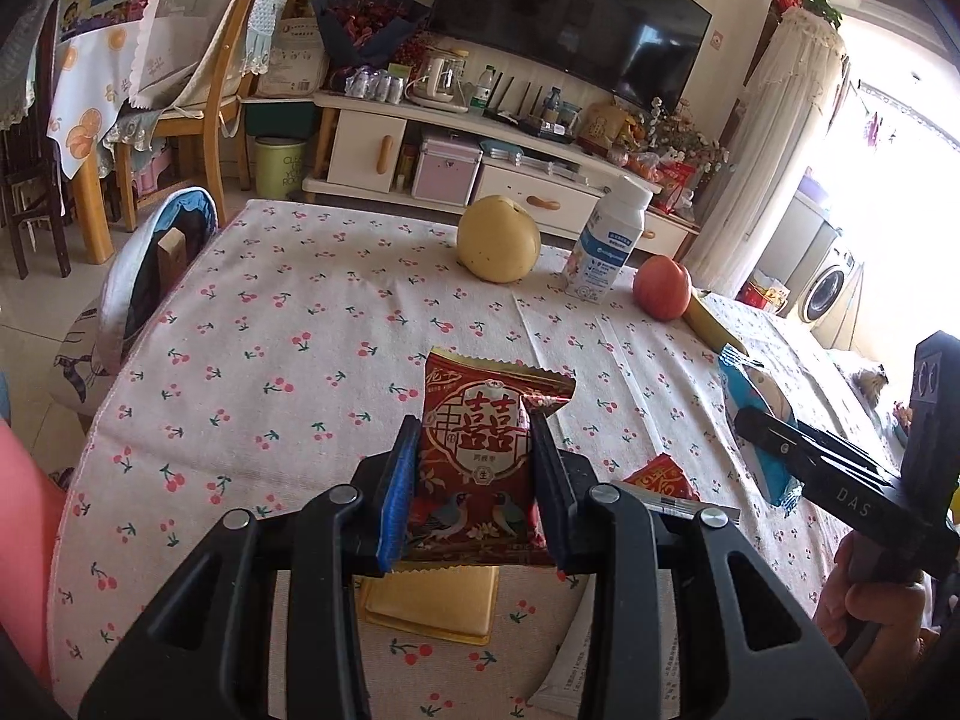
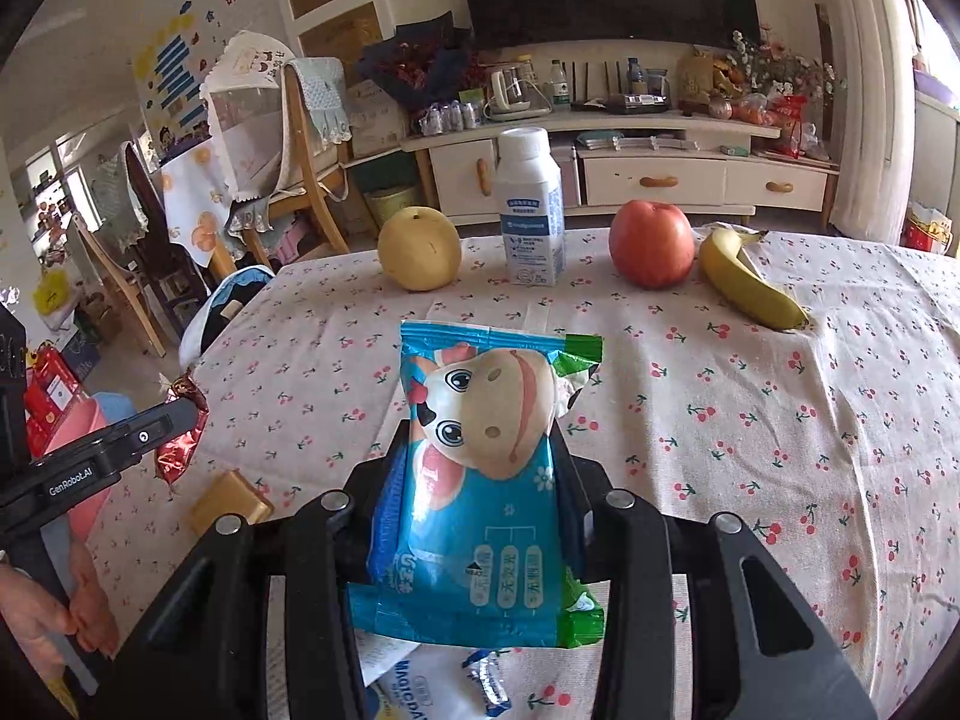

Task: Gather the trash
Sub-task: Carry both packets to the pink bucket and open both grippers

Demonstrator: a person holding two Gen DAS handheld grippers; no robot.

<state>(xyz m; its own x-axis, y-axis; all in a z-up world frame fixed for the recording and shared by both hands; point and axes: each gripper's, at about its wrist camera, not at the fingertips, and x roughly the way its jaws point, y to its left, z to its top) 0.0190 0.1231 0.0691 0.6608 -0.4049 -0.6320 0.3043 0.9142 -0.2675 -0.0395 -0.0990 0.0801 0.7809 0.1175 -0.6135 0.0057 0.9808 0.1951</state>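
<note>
My left gripper (image 1: 474,420) is shut on a red snack wrapper (image 1: 480,450) printed with birds, held above the cherry-print tablecloth (image 1: 300,330). My right gripper (image 2: 480,426) is shut on a blue wrapper (image 2: 474,510) with a cartoon cow, also lifted off the cloth. Each view shows the other gripper from the side: the blue wrapper (image 1: 750,384) at the right, the red wrapper (image 2: 180,450) at the left. A gold packet (image 1: 432,600) and a small red wrapper (image 1: 660,477) lie under the left gripper. A white printed packet (image 2: 414,690) lies under the right one.
At the table's far side stand a pear (image 2: 420,249), a white milk bottle (image 2: 531,210), an apple (image 2: 651,243) and a banana (image 2: 750,288). A chair with a bag (image 1: 150,276) sits off the left edge. A person's hand (image 1: 870,606) holds the right gripper's handle.
</note>
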